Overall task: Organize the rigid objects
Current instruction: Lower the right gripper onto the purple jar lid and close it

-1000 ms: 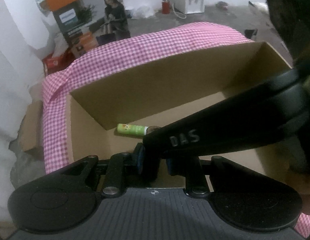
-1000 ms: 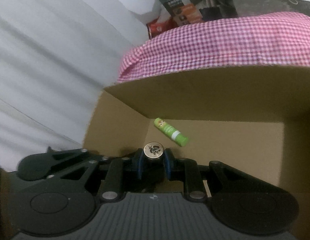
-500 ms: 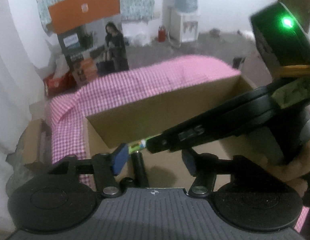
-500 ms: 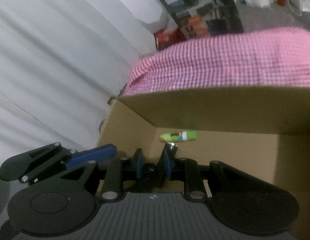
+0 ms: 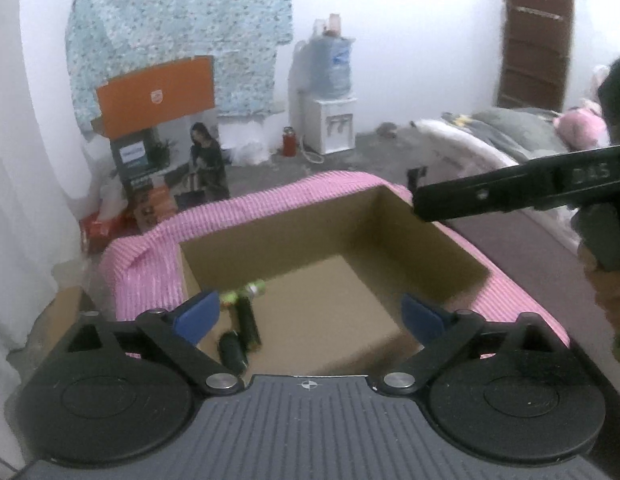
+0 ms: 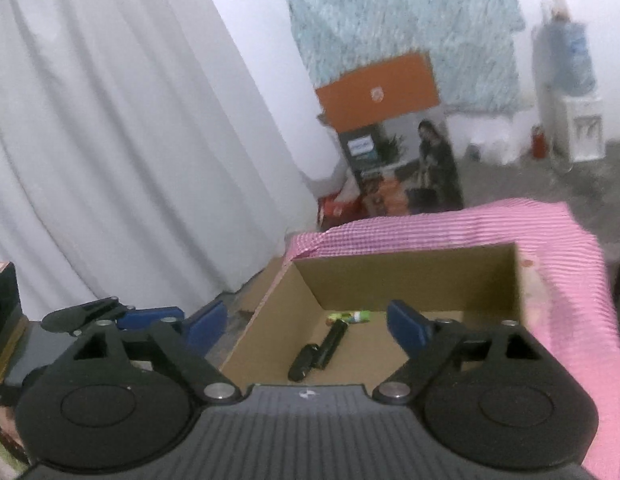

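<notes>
Presently two black tubes (image 6: 318,350) and a green tube (image 6: 349,316) lie on the cardboard box (image 6: 410,276) floor, below and ahead of both claws. My left claw (image 5: 310,314) and right claw (image 6: 305,326) have just been opening; both stand wide, empty, touching nothing.

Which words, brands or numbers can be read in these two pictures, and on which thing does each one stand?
"DAS": raised letters on the black arm of the right claw, faint in the left view.
Orange box flap: a small round logo, too blurred to read.
Tall printed box: a light panel with a word, too blurred to read.
Green tube in the cardboard box: printed label, too small to read.
Nothing else is legible.
</notes>
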`<state>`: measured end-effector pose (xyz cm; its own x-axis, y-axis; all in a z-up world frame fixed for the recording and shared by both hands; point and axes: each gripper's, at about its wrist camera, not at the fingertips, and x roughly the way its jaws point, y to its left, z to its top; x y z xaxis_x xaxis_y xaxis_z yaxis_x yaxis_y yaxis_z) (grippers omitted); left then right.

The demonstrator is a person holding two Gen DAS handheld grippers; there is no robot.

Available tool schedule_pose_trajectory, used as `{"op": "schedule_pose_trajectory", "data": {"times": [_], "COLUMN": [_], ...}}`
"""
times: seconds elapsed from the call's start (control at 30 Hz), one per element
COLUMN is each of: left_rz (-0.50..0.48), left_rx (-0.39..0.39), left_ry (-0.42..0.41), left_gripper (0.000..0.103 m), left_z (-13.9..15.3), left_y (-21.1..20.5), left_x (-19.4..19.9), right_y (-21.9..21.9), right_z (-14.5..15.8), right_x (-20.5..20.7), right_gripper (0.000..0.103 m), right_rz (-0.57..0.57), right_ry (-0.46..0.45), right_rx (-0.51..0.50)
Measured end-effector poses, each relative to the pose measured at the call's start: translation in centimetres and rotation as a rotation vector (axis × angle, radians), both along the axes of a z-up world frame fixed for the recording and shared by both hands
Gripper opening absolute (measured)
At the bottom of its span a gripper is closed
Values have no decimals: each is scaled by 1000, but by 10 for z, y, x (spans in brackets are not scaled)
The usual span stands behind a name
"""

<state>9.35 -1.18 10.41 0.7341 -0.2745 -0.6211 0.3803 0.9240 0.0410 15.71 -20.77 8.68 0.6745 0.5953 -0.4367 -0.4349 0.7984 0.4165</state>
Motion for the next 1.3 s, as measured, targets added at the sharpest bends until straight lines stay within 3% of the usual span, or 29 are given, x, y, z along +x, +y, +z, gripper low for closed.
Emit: {"op": "schedule_pose_trajectory", "data": {"times": [0.13, 0.33, 0.47, 0.7, 1.03, 1.3], "left_rz": [-52, -90, -119, -114, -122, -135], "left_rx": [6, 40, 67, 148, 160, 159], "left_ry": [42, 138, 213, 245, 246, 245], "left_gripper": [99, 99, 99, 94, 71, 71], "left_z": [-22, -67, -100, -138, -156, -155], "left_y": [-7, -14, -20, -30, -30, -29], "left_x": [-26, -46, -52, -60, -54, -58], "right_y": [-14, -18, -10, 17, 37, 42], "right_z": [-18, -72, -110, -154, -174, -177], "right_x": [-47, -85, -91, -93, -89, -83], "right_gripper": [91, 90, 78, 61, 33, 27], "right_rz": [-56, -103, -97, -59, -28, -29], "right_ry": [-5, 109, 226, 359, 438, 446], "right_rx": [-5, 24, 55, 37, -21, -40]}}
